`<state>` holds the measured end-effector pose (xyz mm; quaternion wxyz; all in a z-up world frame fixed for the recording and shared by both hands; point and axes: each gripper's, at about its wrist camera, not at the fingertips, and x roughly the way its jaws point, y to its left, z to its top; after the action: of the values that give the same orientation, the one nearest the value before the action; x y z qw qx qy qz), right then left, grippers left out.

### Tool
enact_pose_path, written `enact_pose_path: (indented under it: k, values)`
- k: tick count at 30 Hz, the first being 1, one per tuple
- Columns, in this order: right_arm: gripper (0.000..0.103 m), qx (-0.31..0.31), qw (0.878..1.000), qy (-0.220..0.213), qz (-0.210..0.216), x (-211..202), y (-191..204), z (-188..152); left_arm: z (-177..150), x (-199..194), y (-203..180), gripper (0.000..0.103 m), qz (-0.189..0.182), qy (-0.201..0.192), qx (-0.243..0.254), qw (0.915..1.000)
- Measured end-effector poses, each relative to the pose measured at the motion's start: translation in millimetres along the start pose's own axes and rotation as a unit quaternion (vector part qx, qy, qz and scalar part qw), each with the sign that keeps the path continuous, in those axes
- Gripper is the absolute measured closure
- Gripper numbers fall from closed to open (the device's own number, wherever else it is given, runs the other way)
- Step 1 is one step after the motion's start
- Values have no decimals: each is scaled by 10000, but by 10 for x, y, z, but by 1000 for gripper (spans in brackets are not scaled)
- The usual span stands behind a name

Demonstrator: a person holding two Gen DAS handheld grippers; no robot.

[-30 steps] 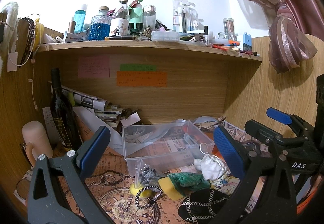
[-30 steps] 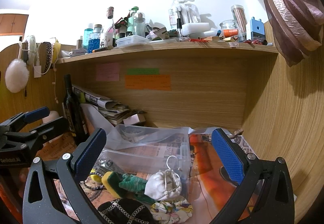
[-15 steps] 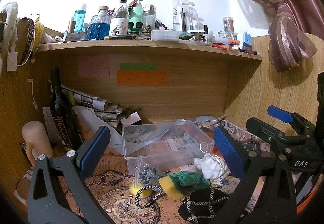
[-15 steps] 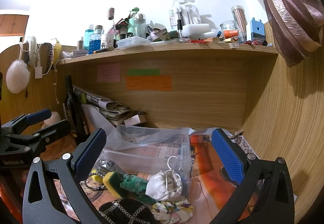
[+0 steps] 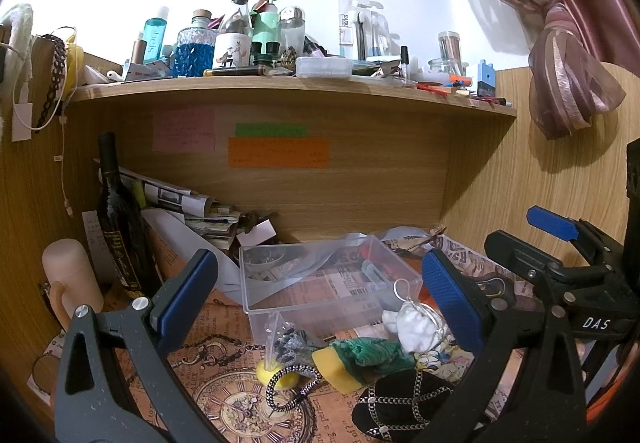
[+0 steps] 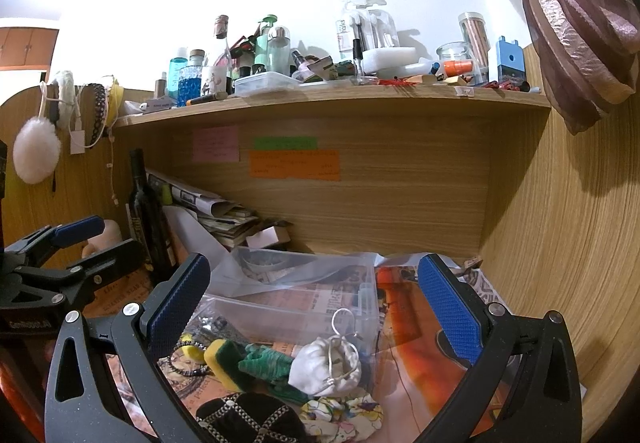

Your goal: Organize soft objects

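Observation:
A pile of soft things lies in front of a clear plastic box [image 5: 320, 283] [image 6: 296, 307]: a white drawstring pouch [image 5: 412, 323] [image 6: 326, 363], a green cloth [image 5: 372, 353] [image 6: 266, 363] over a yellow sponge [image 5: 332, 371] [image 6: 222, 357], a black chain-trimmed cap [image 5: 400, 403] [image 6: 248, 419], a floral fabric piece [image 6: 344, 413] and a black-and-white hair tie [image 5: 290, 383]. My left gripper [image 5: 316, 287] [image 6: 100, 243] stands open above the pile's left side, holding nothing. My right gripper [image 6: 312, 287] [image 5: 520, 239] is open over the pouch, also holding nothing.
A dark wine bottle [image 5: 120, 219], a pale cylinder [image 5: 70, 279] and stacked papers [image 5: 188, 211] crowd the back left. Wooden walls close in on the left, back and right [image 6: 560, 243]. A cluttered shelf [image 5: 280, 83] runs overhead. A small zip bag [image 5: 288, 335] leans beside the sponge.
Nothing has visibly changed beyond a slight drift of both views; both grippers stay open and the pile lies as before.

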<state>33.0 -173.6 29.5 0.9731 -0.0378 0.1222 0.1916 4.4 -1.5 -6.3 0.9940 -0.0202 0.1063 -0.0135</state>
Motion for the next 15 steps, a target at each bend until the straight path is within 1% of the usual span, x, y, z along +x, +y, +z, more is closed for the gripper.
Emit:
enact_pose_path:
  k: [10, 15]
  values:
    - [0, 6, 10000, -23, 20, -31, 43, 7, -4, 9, 23, 0, 1, 41, -33, 10000]
    - [0, 8, 10000, 49, -18, 22, 12, -14, -40, 87, 68, 0, -35, 195, -68, 9998]
